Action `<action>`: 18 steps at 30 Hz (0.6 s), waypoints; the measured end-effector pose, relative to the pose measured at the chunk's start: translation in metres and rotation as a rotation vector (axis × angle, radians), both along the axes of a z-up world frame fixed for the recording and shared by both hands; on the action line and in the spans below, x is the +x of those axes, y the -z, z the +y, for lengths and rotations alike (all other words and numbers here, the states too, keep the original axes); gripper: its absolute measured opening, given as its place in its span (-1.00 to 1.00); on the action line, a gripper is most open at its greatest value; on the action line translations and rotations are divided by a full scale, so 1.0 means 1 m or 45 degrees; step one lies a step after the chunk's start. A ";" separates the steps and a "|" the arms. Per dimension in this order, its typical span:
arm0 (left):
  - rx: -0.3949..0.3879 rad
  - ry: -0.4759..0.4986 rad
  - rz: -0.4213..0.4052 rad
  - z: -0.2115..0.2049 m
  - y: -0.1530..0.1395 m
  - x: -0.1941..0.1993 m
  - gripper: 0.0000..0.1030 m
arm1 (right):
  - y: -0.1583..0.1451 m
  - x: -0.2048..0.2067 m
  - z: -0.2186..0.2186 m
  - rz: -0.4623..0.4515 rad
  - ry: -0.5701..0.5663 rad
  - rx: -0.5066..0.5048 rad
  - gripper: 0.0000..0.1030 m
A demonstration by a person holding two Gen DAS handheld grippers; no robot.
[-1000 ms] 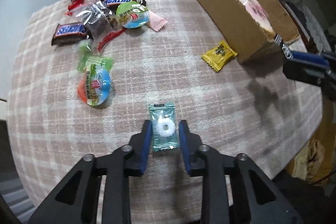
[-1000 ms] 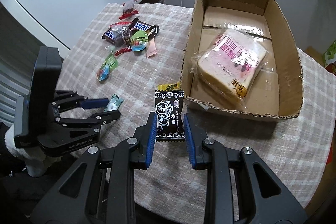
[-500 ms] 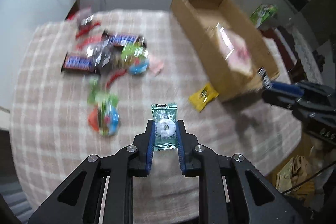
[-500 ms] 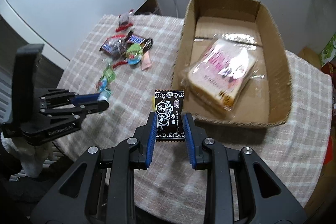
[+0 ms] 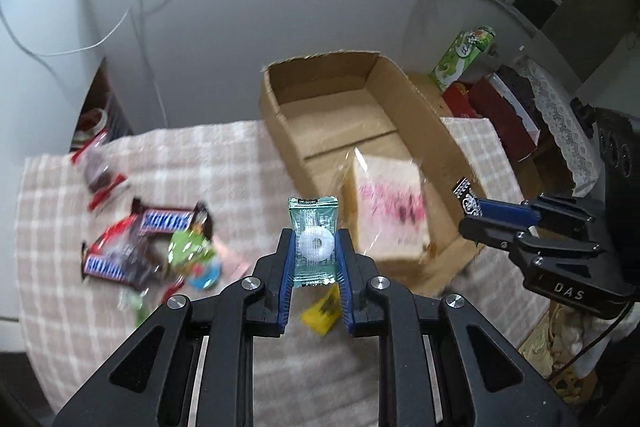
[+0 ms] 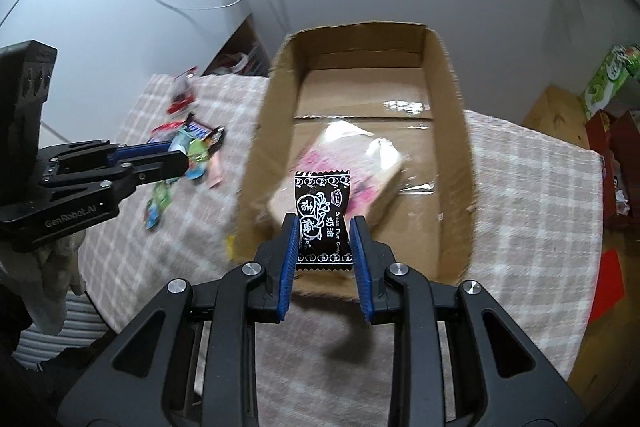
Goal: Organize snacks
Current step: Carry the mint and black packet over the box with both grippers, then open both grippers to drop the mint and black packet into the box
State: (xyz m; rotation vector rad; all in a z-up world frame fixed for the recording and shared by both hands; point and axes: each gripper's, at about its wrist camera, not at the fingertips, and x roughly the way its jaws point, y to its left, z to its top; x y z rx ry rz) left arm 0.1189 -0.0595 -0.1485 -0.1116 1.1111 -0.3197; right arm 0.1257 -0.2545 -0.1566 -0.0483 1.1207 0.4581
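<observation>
Both hands are at the carrying step of the sorting. The left gripper has its jaws clenched on a green mint packet with a white ring sweet showing through the wrap, and the packet hangs clear of the desk, over the strip of checked cloth between the loose pile and the box. The right gripper has its jaws clenched on a black plum candy, held above the near wall of the cardboard box.

On the cloth just below the left gripper lies a yellow sachet, close to the box's near corner. Further off, toward the desk's left edge, sits the unsorted heap: Snickers bars, a green-lidded jelly cup and red-wrapped sweets. Inside the box rests a wrapped bread slice, filling the near half; the far half looks bare.

The next move, as it seems, calls for bringing each packet over the open box and opening the jaws so that it drops beside the bread, not on the rim. The left gripper has further to travel.

Against the earlier frames, the mint packet has left the cloth where it lay, and the left jaws have drawn in tight on it. Both views now look further over the box and up the wall behind it. The black candy sits in the right jaws as it did.
</observation>
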 end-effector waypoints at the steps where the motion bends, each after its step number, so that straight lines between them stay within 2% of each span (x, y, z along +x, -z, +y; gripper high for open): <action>1: -0.002 0.005 0.000 -0.003 0.000 0.003 -0.65 | 0.002 0.003 -0.002 0.003 0.008 -0.005 -0.48; 8: -0.012 0.037 0.012 -0.026 0.005 0.024 -0.65 | 0.018 0.025 -0.019 0.044 0.076 -0.027 -0.47; 18: -0.023 0.084 0.012 -0.047 0.007 0.029 -0.59 | 0.028 0.029 -0.025 0.068 0.089 -0.042 -0.47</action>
